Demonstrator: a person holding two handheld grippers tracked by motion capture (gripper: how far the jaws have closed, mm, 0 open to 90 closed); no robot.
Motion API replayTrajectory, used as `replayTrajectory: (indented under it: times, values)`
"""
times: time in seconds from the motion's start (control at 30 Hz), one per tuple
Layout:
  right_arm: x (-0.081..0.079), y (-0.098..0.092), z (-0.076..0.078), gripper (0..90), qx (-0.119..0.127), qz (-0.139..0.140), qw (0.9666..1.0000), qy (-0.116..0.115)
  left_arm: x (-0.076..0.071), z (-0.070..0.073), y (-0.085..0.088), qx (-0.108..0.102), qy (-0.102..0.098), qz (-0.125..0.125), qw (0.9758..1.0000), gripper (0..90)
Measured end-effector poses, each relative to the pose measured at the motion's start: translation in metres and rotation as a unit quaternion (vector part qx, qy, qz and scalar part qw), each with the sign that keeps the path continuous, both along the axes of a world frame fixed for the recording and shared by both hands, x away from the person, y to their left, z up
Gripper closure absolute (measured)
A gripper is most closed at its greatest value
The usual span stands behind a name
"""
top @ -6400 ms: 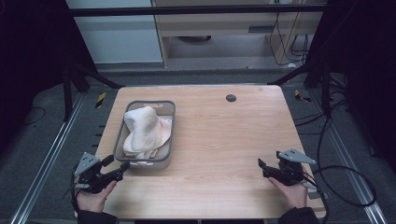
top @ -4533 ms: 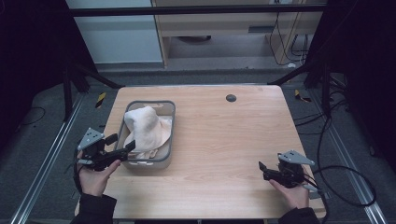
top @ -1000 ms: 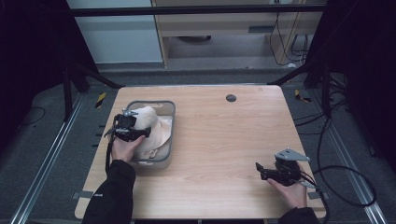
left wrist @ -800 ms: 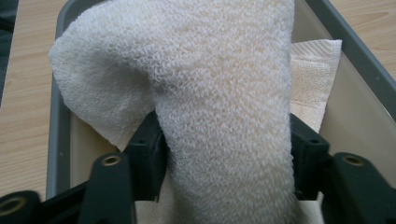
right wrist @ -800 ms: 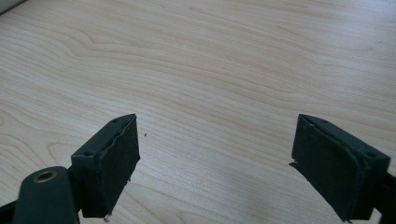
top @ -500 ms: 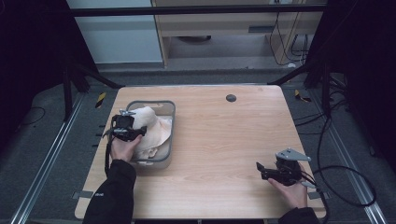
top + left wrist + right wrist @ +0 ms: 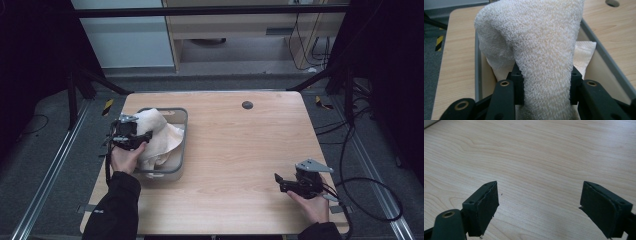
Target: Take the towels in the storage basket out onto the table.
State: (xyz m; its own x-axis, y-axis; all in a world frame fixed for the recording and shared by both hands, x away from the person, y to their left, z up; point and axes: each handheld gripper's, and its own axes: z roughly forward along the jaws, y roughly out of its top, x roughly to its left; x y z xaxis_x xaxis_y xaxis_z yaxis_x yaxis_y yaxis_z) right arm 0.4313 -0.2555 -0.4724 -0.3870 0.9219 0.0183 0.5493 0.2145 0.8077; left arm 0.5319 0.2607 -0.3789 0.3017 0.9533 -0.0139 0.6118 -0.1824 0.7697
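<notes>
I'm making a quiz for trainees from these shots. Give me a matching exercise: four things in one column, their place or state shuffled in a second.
Things:
1. left gripper
2. right gripper
3. grey bin
4. dark round hole

Places or states:
A. open over bare wood
B. far part of the table top
C. shut on the white towel
D. left part of the table, cloth inside

Pairs: 1-C, 2-A, 3-D, 4-B

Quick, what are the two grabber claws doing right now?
Left gripper: just closed, shut on the cream terry towel over the grey metal tray.
Right gripper: open, holding nothing.
</notes>
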Motion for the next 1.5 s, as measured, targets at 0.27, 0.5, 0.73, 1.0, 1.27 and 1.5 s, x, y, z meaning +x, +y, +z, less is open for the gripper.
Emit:
replayTrajectory:
  times: [0.27, 0.5, 0.73, 1.0, 1.27, 1.5]
  values:
    - [0.0, 0.0, 0.0, 15.5, 0.001, -0.001, 1.0, 0.0, -0.01, 0.012, 0.003, -0.012, -0.016, -0.011, 0.9997, 61.7]
    - [0.0, 0.001, 0.0, 16.0, 0.004, -0.001, 1.0, 0.003, -0.015, 0.026, 0.007, -0.026, -0.035, -0.014, 0.999, 61.9]
    - [0.001, 0.0, 0.0, 16.0, 0.002, -0.001, 1.0, 0.0, -0.025, 0.046, 0.004, -0.029, -0.055, -0.026, 0.9977, 62.0]
    - [0.001, 0.0, 0.0, 16.0, 0.003, -0.002, 1.0, -0.001, -0.038, 0.069, 0.002, -0.029, -0.075, -0.047, 0.9957, 62.1]
    - [0.001, 0.0, 0.0, 16.1, 0.003, -0.002, 1.0, -0.002, -0.048, 0.085, -0.003, -0.025, -0.091, -0.06, 0.9937, 62.0]
    - [0.001, 0.0, 0.0, 16.1, 0.003, -0.002, 1.0, -0.001, -0.055, 0.093, -0.007, -0.028, -0.1, -0.069, 0.9922, 62.0]
